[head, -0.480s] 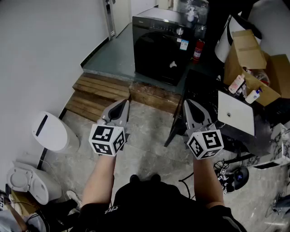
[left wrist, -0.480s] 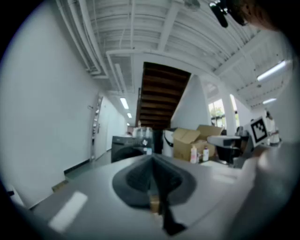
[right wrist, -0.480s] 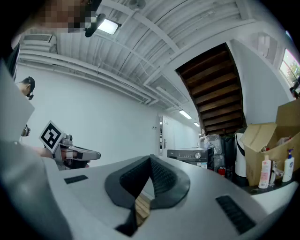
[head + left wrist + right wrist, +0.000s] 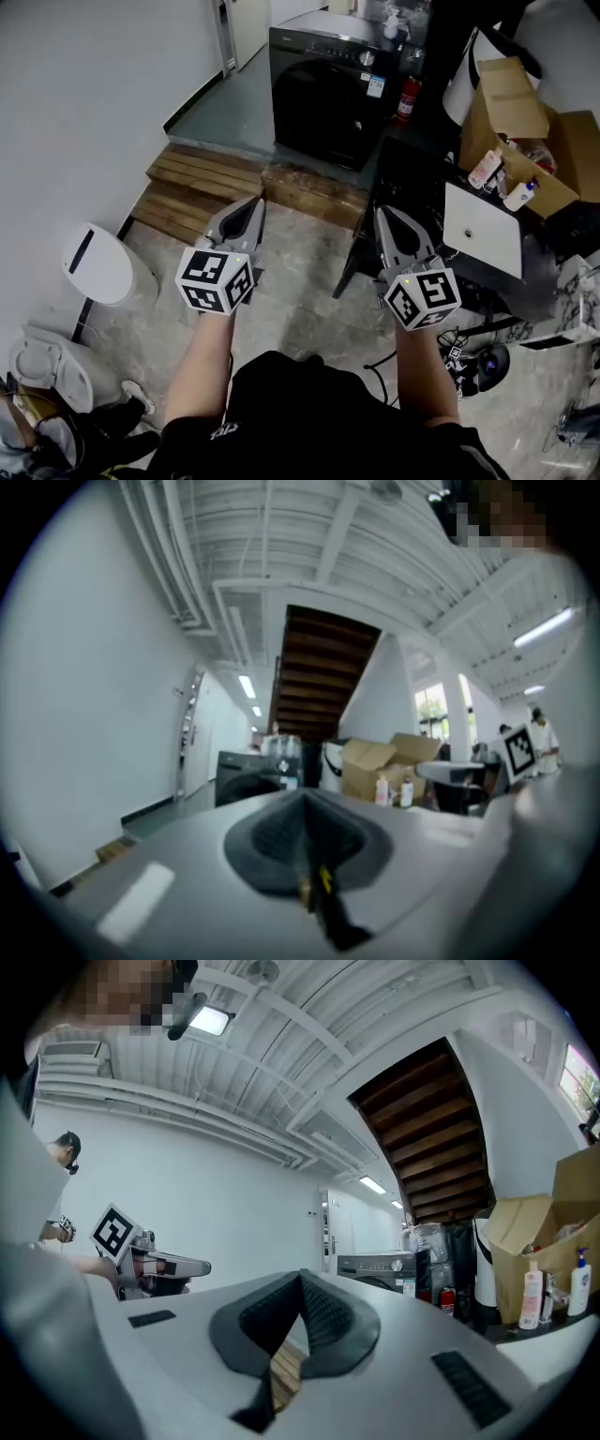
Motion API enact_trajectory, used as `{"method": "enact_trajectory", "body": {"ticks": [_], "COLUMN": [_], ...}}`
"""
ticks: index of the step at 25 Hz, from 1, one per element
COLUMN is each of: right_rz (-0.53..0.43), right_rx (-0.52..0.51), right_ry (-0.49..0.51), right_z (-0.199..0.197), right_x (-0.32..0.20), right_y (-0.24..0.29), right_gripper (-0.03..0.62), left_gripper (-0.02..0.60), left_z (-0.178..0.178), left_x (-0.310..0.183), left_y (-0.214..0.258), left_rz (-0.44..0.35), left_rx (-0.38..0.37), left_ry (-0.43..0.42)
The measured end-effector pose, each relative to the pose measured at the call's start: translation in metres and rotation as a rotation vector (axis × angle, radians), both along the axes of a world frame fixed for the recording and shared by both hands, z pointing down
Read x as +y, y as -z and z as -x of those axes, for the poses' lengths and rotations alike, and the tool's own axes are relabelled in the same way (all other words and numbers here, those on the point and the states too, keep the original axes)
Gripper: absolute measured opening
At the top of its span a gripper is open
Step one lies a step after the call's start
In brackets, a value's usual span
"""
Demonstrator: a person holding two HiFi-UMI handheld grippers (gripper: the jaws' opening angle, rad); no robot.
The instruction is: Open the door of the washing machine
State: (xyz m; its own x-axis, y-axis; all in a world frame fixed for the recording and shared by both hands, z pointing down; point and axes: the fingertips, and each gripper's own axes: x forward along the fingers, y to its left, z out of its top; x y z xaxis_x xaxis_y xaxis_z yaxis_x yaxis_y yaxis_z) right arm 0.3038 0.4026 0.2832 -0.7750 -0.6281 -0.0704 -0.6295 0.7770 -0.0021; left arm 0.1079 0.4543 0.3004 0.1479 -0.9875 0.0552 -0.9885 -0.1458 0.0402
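washing machine (image 4: 330,66) stands upright, door (image 4: 317,112) facing left claw (image 4: 255,204) and right claw (image 4: 383,215), both closed.

**Head view:** indoor light was even and moderately bright. The pale wall (image 4: 84,94) and floor (image 4: 309,291) read clearly, while the black washing machine (image 4: 323,94) and the clutter at upper right sank into shadow.

**Gripper views:** both showed strong wide-angle bending, with black vignetted corners. A ceiling lamp (image 4: 208,1021) glared at the upper left of the right gripper view. Strip lights (image 4: 544,627) shone in the left gripper view, whose near foreground was soft and out of focus.
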Motion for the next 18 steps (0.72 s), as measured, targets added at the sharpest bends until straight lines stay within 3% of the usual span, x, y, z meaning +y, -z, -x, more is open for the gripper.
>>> {"method": "enact_trajectory", "body": {"ticks": [6,9,14,18], "right_rz": [0.045,0.053,0.070,0.050], "right_rx": [-0.009,-0.012,0.002,-0.001], "right_ry": [0.058,0.081,0.075,0.052], "right_z": [0.007,0.020,0.047,0.076], "right_x": [0.000,-0.002,-0.027,-0.060], "right_y": [-0.008,-0.012,-0.023,-0.019], "right_gripper": [-0.005,0.047,0.077,0.064], "left_gripper": [0.008,0.008,0.008,0.008], "left_z": [0.001,0.010,0.029,0.052], "left_x": [0.000,-0.009,-0.047,-0.096], "left_y": [-0.014,-0.021,-0.025,-0.017], "left_rz": [0.028,0.038,0.038,0.015], "left_rx": [0.012,0.017,0.011,0.000], "left_ry": [0.013,-0.002,-0.050,-0.110]}}
